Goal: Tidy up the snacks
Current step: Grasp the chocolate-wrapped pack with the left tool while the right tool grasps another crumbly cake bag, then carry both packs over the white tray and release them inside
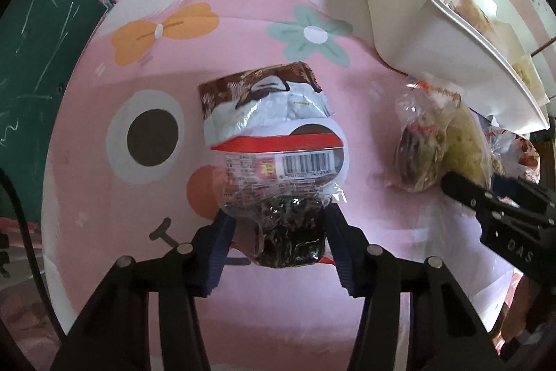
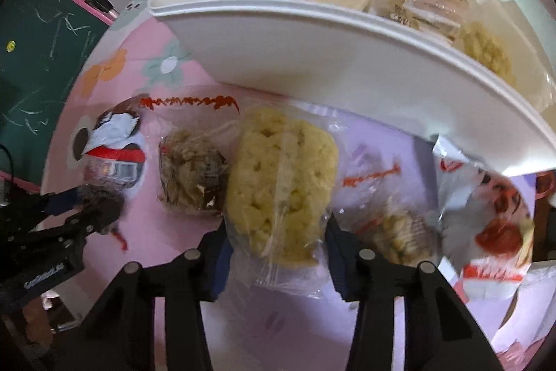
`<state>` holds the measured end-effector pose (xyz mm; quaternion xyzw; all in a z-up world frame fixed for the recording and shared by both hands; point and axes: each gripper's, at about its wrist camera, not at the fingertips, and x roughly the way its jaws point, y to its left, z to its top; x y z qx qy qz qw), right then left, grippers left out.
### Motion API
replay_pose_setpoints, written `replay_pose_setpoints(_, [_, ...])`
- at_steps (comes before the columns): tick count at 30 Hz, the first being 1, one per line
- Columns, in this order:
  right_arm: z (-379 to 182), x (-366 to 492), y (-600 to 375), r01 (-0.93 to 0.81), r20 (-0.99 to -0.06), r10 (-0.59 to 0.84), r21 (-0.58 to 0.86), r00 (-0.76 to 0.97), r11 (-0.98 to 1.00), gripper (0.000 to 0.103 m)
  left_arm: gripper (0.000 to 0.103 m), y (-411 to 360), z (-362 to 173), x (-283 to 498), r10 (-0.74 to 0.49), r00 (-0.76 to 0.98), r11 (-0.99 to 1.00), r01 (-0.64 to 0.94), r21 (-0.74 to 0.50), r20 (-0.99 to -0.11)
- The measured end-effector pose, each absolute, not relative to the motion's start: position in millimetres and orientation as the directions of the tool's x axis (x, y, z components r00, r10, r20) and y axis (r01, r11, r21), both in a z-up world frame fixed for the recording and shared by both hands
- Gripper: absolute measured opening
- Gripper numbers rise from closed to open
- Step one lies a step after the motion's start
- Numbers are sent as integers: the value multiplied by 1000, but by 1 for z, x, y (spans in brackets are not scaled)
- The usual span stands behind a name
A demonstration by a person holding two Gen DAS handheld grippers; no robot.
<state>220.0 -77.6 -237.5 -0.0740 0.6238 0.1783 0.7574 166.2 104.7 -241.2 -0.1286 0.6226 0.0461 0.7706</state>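
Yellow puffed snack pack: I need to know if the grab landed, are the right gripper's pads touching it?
Touching. The right wrist view shows both pads of the right gripper pressed against the yellow puffed snack pack.

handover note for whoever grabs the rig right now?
Left gripper: jaws shut on the dark chocolate snack pack, which lies on the pink mat.
Right gripper: jaws shut on the yellow puffed cake pack, also on the mat.
Done: several packs already sit in the white bin.
Left: lift both into the bin, then the brown cake pack and the two packs to the right.
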Motion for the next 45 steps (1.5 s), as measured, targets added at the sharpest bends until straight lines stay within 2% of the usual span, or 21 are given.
replay_pose_setpoints(1, [-236,217,-78,-355,-969,196,132,150,925,45,41,105,-240,164,-99,221,960,-234,-151,-970])
replay_pose_setpoints(7, [-222,200,-90,-320,-950,283,230,131,919,45,41,106,-228,150,-101,227,959,-237,-156,-969])
replay_pose_setpoints(24, [-160,145,-98,-326,-903,380,304,201,895,44,41,98,-161,96,-158,344,954,-188,-233,-926])
replay_pose_setpoints(30, [-122,134,-99,-343,-873,417,322,254,883,44,41,81,-116,90,-176,417,964,-111,-243,-892])
replay_pose_setpoints(35, [-91,127,-104,-346,-847,434,325,308,880,44,41,63,-80,91,-168,449,979,-26,-200,-877])
replay_pose_setpoints(45, [-30,141,-121,-312,-787,432,317,441,896,44,41,47,-9,122,-188,537,981,56,-187,-822])
